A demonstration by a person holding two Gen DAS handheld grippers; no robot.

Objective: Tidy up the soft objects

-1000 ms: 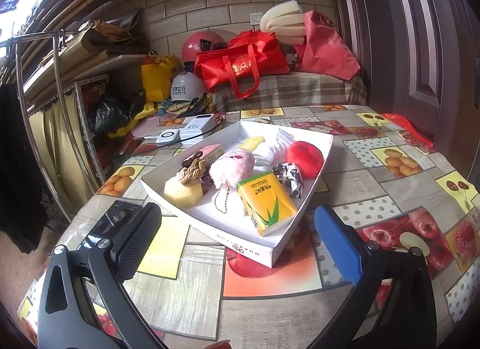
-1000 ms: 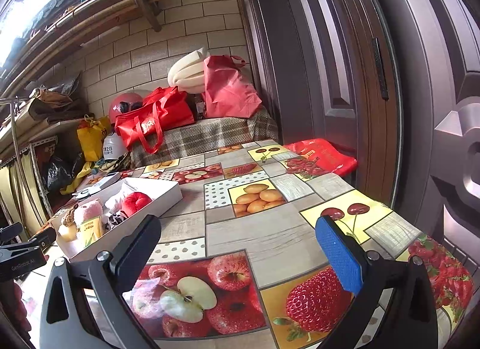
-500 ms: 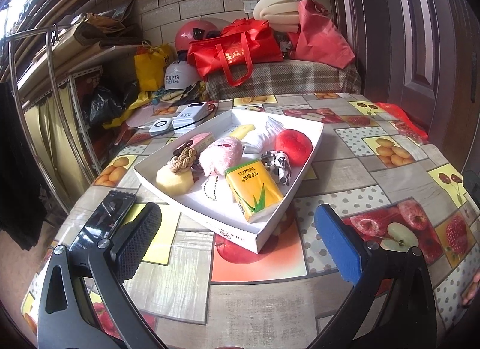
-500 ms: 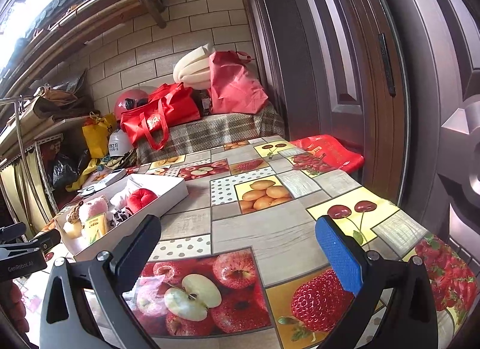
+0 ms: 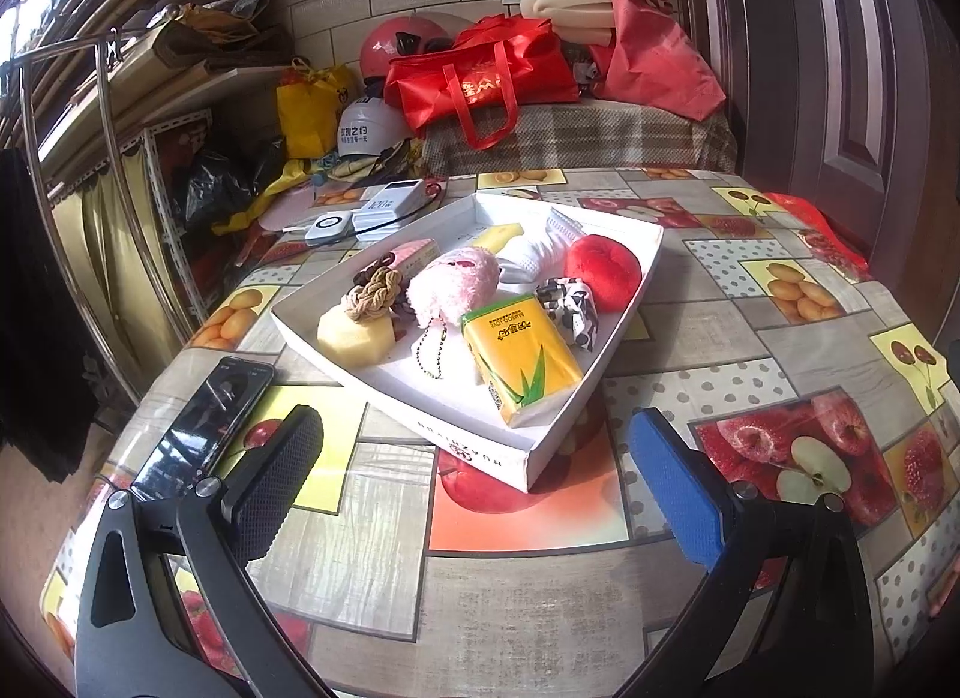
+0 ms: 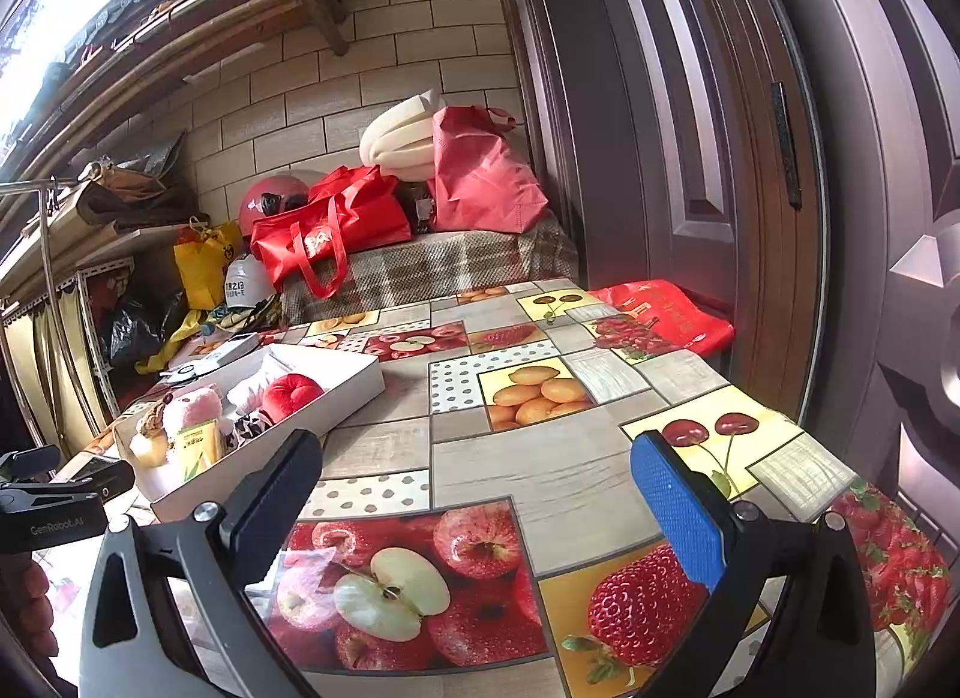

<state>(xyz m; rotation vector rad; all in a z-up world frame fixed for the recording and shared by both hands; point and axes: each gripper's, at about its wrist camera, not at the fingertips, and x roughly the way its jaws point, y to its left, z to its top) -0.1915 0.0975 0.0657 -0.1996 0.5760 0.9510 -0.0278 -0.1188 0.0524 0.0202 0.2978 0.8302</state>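
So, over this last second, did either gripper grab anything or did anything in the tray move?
Nothing was taken hold of. The left gripper drew back and up a little from the white tray, so the phone shows fuller; jaws open throughout. The right gripper only drifted slightly over the bare tablecloth, also open. The yellow tissue pack, pink plush and red cushion lie as before.
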